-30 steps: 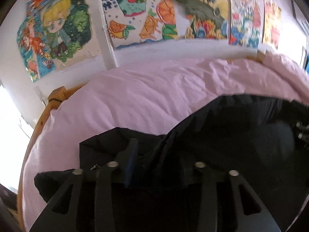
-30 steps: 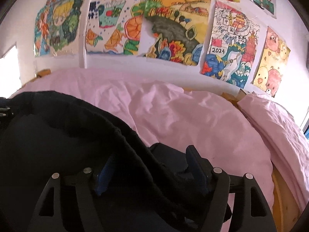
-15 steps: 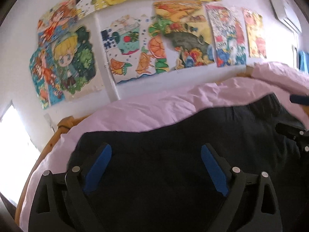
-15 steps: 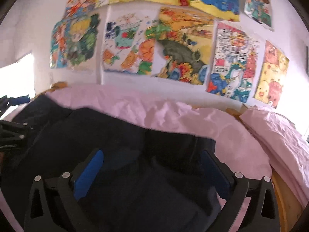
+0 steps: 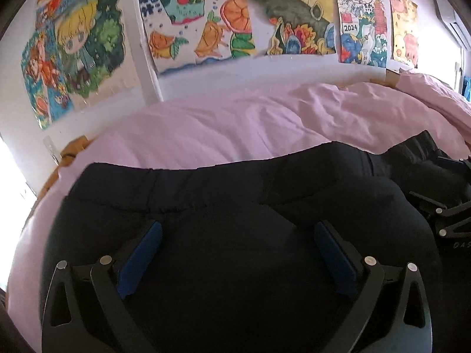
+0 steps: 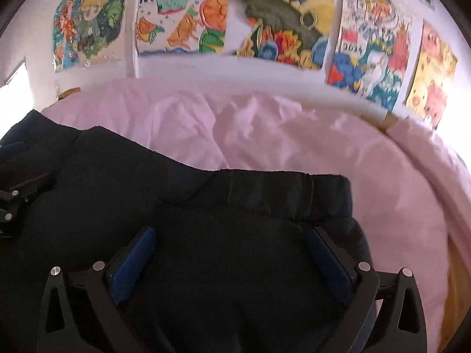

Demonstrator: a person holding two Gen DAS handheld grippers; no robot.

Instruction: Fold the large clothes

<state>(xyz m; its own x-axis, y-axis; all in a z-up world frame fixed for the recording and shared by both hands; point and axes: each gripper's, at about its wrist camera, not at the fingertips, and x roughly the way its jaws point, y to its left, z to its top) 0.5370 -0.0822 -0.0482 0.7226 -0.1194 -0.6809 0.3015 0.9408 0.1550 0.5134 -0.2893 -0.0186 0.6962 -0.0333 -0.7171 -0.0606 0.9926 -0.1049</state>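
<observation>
— Pink bedsheet (image 5: 223,135), drawings on the wall (image 5: 235,14). Where is the garment?
— Black trousers (image 5: 235,235) lie flat on it. Left gripper (image 5: 235,253) is opening; right gripper (image 6: 229,253) is released. Both hold nothing.

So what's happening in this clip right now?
A person with a gripper in each hand is folding a dark garment on a bed with a pink cover. The left gripper is opening and the right gripper stands wide; neither grips the cloth, which lies flat beneath them, its elastic waistband along the far edge. Colourful drawings cover the wall.
</observation>
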